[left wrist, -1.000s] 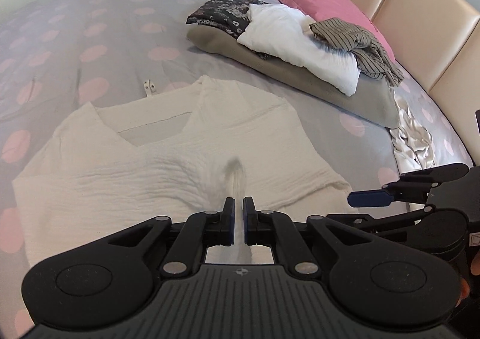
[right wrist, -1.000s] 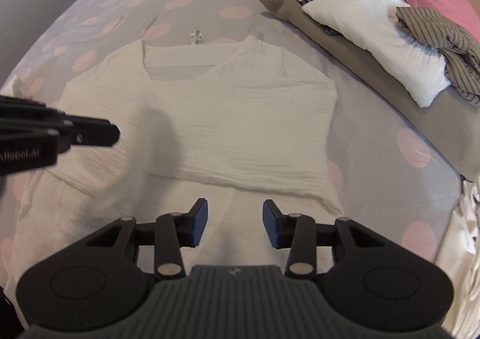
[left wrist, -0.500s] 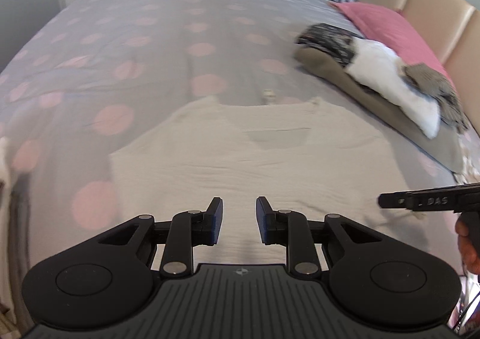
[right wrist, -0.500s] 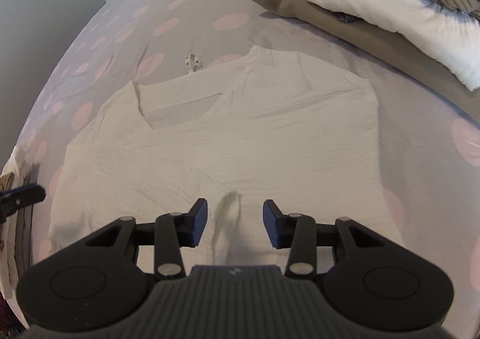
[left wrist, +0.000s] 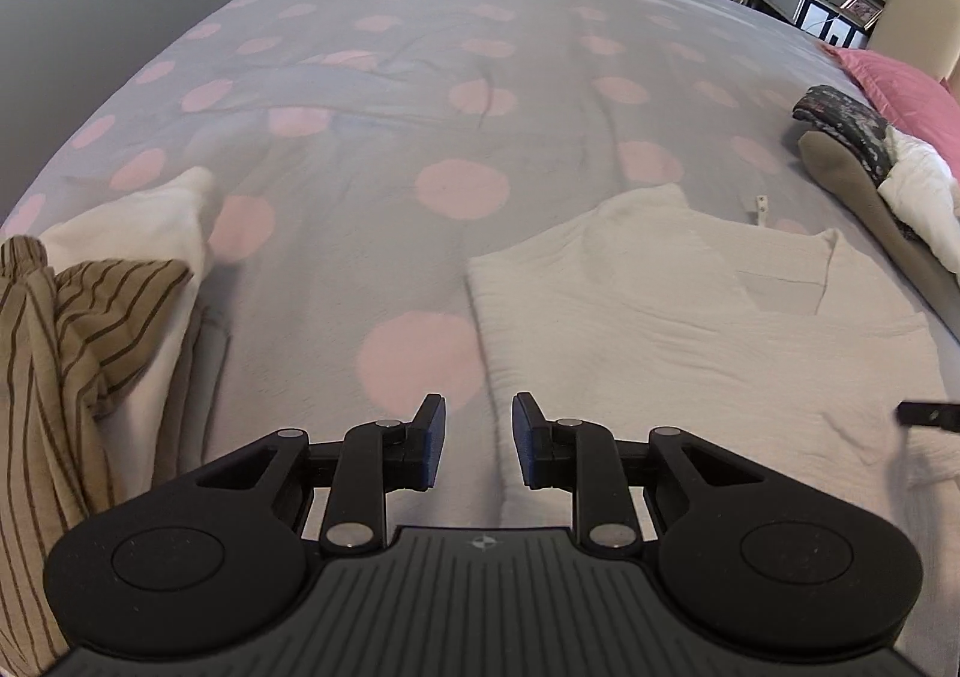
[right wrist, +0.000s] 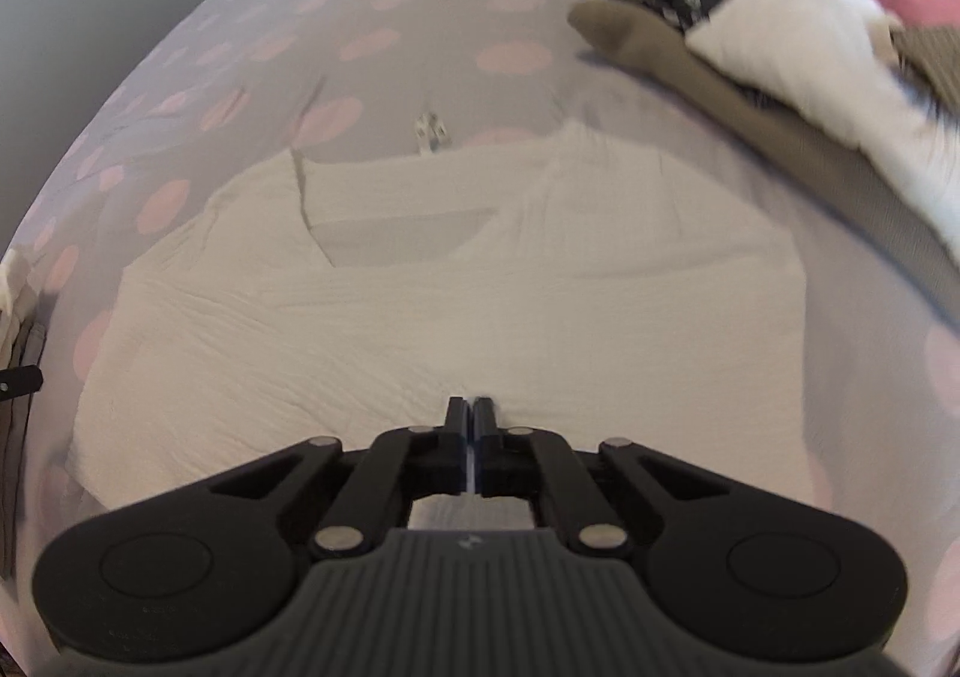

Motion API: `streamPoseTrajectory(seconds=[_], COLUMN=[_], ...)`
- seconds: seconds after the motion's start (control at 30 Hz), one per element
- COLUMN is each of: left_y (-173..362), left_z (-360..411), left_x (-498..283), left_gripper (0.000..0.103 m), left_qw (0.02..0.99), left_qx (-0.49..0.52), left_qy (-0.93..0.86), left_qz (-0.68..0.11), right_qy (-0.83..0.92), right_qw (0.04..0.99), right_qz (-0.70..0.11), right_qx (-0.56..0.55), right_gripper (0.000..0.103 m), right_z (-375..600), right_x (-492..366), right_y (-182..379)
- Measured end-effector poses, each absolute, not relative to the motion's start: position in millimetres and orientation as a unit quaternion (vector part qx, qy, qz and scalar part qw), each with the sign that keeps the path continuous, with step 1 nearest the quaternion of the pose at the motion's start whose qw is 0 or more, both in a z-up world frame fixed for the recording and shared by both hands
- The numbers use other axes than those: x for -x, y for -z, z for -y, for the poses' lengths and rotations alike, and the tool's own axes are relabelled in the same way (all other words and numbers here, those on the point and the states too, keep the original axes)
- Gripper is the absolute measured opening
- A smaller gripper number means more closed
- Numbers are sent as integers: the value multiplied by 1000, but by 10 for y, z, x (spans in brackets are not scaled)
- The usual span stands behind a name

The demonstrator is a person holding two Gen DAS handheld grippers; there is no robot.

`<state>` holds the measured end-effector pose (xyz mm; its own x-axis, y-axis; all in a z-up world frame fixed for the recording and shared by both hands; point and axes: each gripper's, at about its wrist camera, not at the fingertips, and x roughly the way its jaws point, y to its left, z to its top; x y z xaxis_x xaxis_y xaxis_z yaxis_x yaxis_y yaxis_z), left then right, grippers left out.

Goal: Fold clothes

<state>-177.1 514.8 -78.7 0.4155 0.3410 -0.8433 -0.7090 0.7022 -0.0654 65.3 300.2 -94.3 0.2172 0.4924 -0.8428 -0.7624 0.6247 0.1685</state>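
Note:
A cream V-neck top point(left wrist: 690, 329) lies flat on the grey bed cover with pink dots point(left wrist: 456, 95), its lower part folded up. My left gripper point(left wrist: 474, 437) is open and empty, hovering at the top's left edge. In the right wrist view the same top point(right wrist: 456, 311) fills the middle. My right gripper point(right wrist: 471, 419) is shut low over the top's near folded edge; I cannot tell whether cloth is pinched between the fingers. The right gripper's tip point(left wrist: 927, 413) shows at the right of the left wrist view.
A heap of striped tan and white clothes point(left wrist: 90, 317) lies at the left. A taupe cushion point(right wrist: 750, 107) carries dark floral and white garments at the right, with a pink pillow point(left wrist: 894, 83) behind. A small white clip point(right wrist: 431, 128) lies past the collar.
My left gripper let go of the top, opened and swung left to its edge. My right gripper moved in over the near fold and closed.

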Motion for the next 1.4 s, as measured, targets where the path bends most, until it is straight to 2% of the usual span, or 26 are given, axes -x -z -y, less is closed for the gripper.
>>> streamPoseTrajectory(seconds=[0.23, 0.43, 0.53, 0.6, 0.93, 1.03, 1.4], left_y=[864, 920, 966, 990, 956, 977, 1232], left_z=[-4985, -4882, -4848, -4853, -5181, -5293, -5638], left_x=[1792, 1756, 1719, 1705, 1432, 1291, 928], left_gripper=[25, 30, 34, 37, 40, 44, 44], left_qw=[818, 819, 817, 817, 829, 835, 839], left_qx=[179, 166, 161, 163, 203, 198, 213], left_qy=[-296, -266, -259, -260, -288, -293, -316], left_qz=[-460, -480, -488, -489, -433, -422, -388], right_qy=[-393, -349, -349, -356, -361, -366, -359], right_qw=[799, 811, 804, 799, 785, 783, 775], right_qz=[-440, -456, -468, -471, -496, -498, -520], right_qx=[115, 112, 114, 111, 83, 74, 20], right_gripper=[1, 3, 10, 27, 40, 40, 40], right_z=[-2944, -2905, -2895, -2860, -2798, -2823, -2976], right_x=[-829, -1035, -1051, -1039, -1113, -1143, -1347], right_y=[656, 808, 894, 890, 990, 1027, 1299])
